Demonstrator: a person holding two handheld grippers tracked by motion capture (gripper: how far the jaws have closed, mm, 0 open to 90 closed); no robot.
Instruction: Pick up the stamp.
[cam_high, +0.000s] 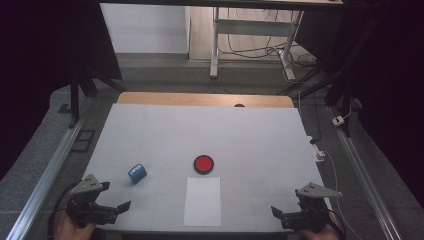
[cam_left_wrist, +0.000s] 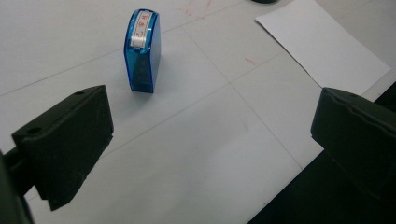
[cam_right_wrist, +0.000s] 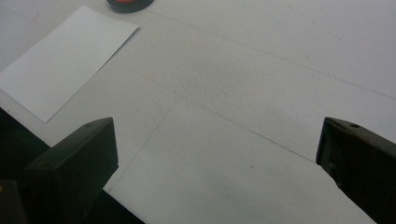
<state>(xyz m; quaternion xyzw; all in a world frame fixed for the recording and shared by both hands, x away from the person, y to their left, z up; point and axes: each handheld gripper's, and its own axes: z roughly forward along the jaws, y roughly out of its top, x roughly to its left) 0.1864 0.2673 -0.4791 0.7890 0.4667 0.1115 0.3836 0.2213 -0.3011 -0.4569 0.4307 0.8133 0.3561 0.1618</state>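
While both forearms rest at the near edge of the tabletop (cam_high: 150, 130), three loose things lie on its white cover: one blue stamp (cam_high: 137, 173), one round red ink pad (cam_high: 204, 164) in a black rim, and one sheet of white paper (cam_high: 202, 201).

Two hand-held grippers are in play, one per hand. The left hand-held gripper (cam_high: 111, 200) sits at the near left corner with its jaws spread wide and nothing between them; in the left gripper view the stamp (cam_left_wrist: 142, 51) stands upright ahead of the jaws, nearer the left one, apart from both, with a white label strip along its top. A corner of the paper (cam_left_wrist: 322, 46) shows beyond the right jaw.

The right hand-held gripper (cam_high: 286, 202) sits at the near right corner, likewise released and empty. In the right gripper view its two jaws stand far apart over bare tabletop, with the paper (cam_right_wrist: 65, 60) off to the left and the edge of the ink pad (cam_right_wrist: 130, 4) at the top.

The ink pad lies just beyond the paper's far edge; the stamp is to their left, near but not touching either.
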